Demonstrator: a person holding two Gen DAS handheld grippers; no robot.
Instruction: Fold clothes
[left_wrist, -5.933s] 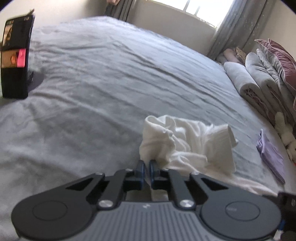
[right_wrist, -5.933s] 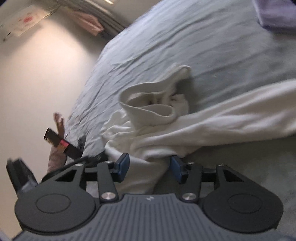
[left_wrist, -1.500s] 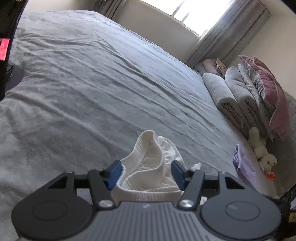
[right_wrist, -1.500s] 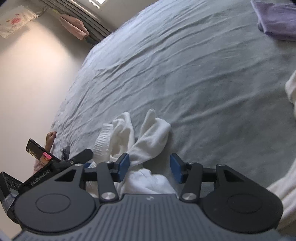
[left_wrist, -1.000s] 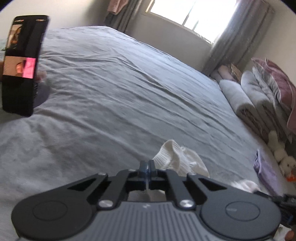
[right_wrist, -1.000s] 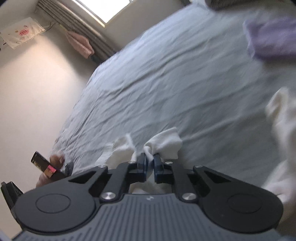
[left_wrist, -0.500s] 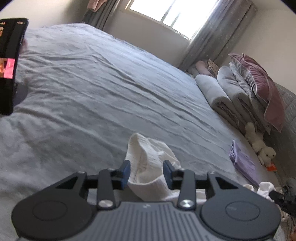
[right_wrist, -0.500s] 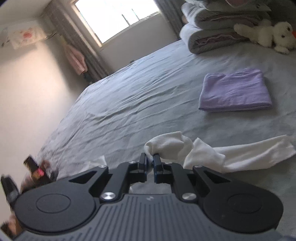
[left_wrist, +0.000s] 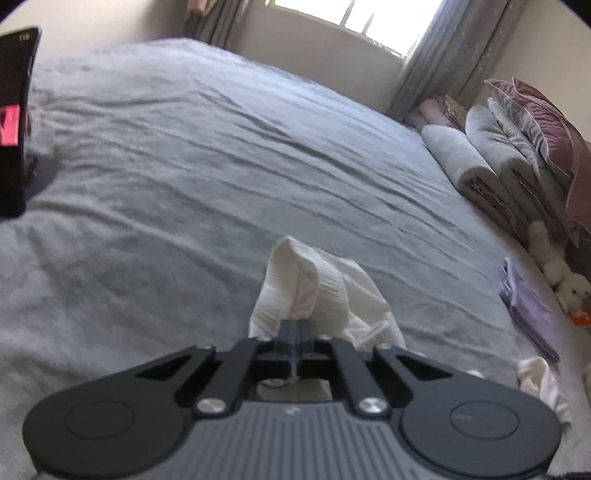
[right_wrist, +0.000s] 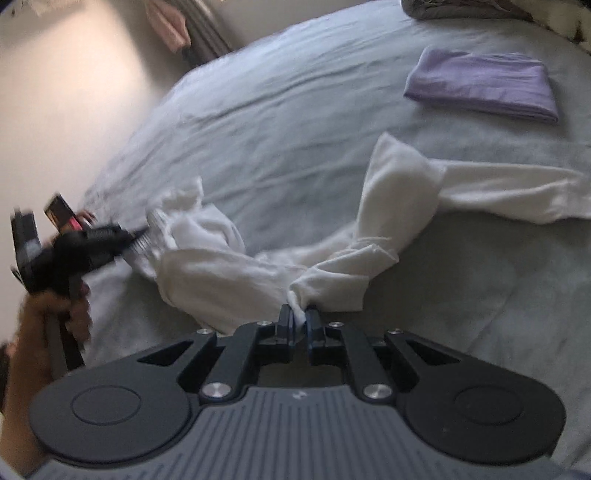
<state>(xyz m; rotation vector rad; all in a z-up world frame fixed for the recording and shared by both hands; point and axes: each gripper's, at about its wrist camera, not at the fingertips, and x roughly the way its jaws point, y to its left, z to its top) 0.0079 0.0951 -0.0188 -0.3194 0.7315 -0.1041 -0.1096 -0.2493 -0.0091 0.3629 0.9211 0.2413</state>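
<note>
L gripper (left_wrist: 294, 329) jaws just re-closed on white garment (right_wrist: 229, 258) edge; R gripper (right_wrist: 300, 320) clamped on another bit, so ready to spread it.

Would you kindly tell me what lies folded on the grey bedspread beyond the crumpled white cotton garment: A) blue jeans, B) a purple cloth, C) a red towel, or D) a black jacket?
B: the right wrist view shows a neatly folded purple cloth on the grey bedspread, past the white cotton garment.
</note>
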